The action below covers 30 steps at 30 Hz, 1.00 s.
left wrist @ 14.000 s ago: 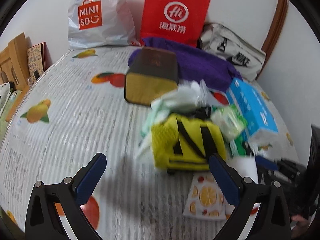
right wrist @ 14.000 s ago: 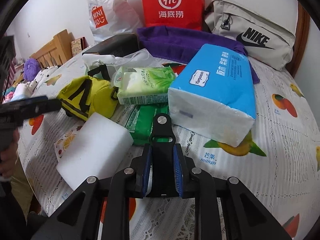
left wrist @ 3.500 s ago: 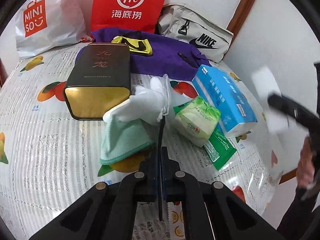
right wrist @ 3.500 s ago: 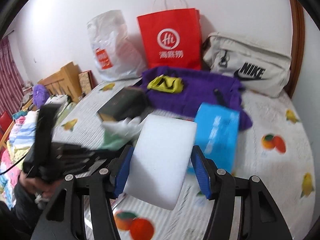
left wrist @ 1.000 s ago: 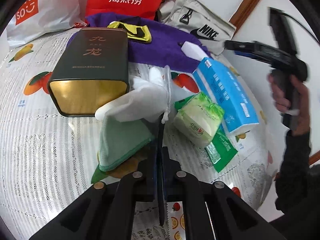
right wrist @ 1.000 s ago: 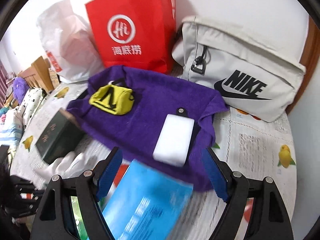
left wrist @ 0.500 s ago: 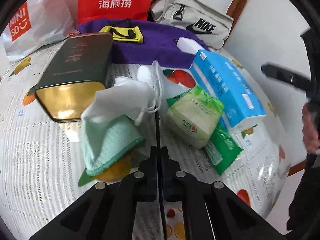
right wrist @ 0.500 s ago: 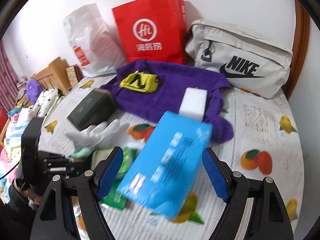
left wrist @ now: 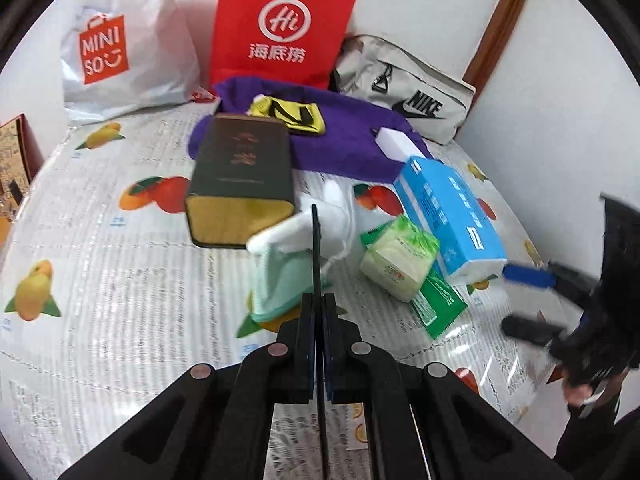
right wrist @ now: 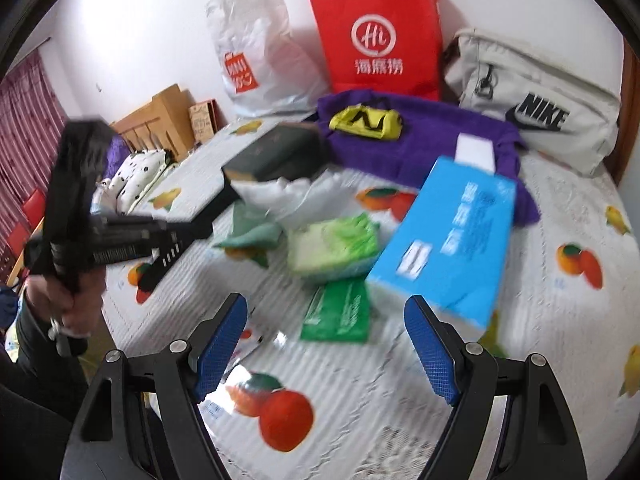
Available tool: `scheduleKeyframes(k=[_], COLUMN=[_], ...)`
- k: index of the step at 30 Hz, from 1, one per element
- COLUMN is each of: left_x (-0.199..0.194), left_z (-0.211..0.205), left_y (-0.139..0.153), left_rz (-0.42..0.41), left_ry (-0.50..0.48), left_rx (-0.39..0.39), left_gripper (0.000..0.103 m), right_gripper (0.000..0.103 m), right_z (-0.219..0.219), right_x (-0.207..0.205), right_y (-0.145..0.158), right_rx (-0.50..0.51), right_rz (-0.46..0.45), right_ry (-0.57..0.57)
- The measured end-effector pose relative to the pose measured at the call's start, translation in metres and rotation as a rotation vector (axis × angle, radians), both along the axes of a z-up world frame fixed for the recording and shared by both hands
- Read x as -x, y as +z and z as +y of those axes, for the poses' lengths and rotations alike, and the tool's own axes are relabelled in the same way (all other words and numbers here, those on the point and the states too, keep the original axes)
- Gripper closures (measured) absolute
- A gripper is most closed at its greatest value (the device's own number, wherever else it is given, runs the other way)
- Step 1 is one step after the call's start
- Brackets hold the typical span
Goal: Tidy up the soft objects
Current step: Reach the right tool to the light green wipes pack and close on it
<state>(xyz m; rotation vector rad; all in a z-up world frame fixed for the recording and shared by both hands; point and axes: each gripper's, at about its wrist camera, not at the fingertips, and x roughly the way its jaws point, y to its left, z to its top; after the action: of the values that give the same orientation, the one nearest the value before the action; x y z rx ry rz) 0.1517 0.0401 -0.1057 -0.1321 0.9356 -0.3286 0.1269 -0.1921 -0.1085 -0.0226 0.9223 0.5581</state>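
The left hand-held gripper [left wrist: 319,320] has its jaws pressed tight together, with a thin dark strip running up between them; whether that strip is a held thing or part of the tool is hard to tell from this angle. The right hand-held gripper [right wrist: 326,354] stands wide, its blue pads [right wrist: 219,344] apart over bare cloth with nothing between them.

Both hover above a desk [left wrist: 100,280] covered in a white fruit-print cloth. Nearest the left gripper lies a folded mint-green cloth [left wrist: 280,284], with a white pouch [left wrist: 304,232] resting on its far edge. Just right of these sits a pale green tissue pack [left wrist: 400,258], partly on top of a flat dark-green packet [left wrist: 438,304]. A blue tissue box [left wrist: 450,212] lies touching the tissue pack on its right side. Left of the pouch is a dark box with a gold end [left wrist: 240,184].

Farther back, a purple towel [left wrist: 340,152] is spread out, carrying a yellow and black pouch [left wrist: 292,114] and a white sponge block [left wrist: 396,146] near its right edge. Against the wall stand a white Miniso bag [left wrist: 120,60], a red paper bag [left wrist: 280,28] and a grey Nike bag [left wrist: 404,88].
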Motion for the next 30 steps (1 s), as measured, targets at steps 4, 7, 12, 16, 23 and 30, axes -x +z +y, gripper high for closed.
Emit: scheduleKeyframes(k=[4, 7, 12, 16, 23, 30], left_x=[-0.003, -0.008, -0.018, -0.032, -0.069, -0.104], left_z=[0.005, 0.01, 0.016, 0.022, 0.029, 0.026], left_y=[0.006, 0.01, 0.021, 0.031, 0.048, 0.06], left_rz=[-0.021, -0.03, -0.05, -0.063, -0.089, -0.104], left_ry=[0.011, 0.02, 0.029, 0.042, 0.046, 0.02], left_rx=[-0.003, 0.001, 0.024, 0.039, 0.036, 0.034], left_gripper=[0.099, 0.099, 0.099, 0.099, 0.099, 0.099], right_gripper=[0.022, 0.023, 0.022, 0.022, 0.022, 0.04], right_z=[0.007, 0.018, 0.051, 0.074, 0.092, 0.1], right_x=[-0.002, -0.003, -0.006, -0.026, -0.057, -0.063], right_y=[-0.016, -0.015, -0.006, -0.015, -0.035, -0.05], right_rx=[0.018, 0.021, 0.129, 0.225, 0.366, 0.492], right_rz=[0.004, -0.023, -0.159, -0.18, -0.14, -0.13], right_ry=[-0.042, -0.024, 0.055, 0.092, 0.105, 0.107])
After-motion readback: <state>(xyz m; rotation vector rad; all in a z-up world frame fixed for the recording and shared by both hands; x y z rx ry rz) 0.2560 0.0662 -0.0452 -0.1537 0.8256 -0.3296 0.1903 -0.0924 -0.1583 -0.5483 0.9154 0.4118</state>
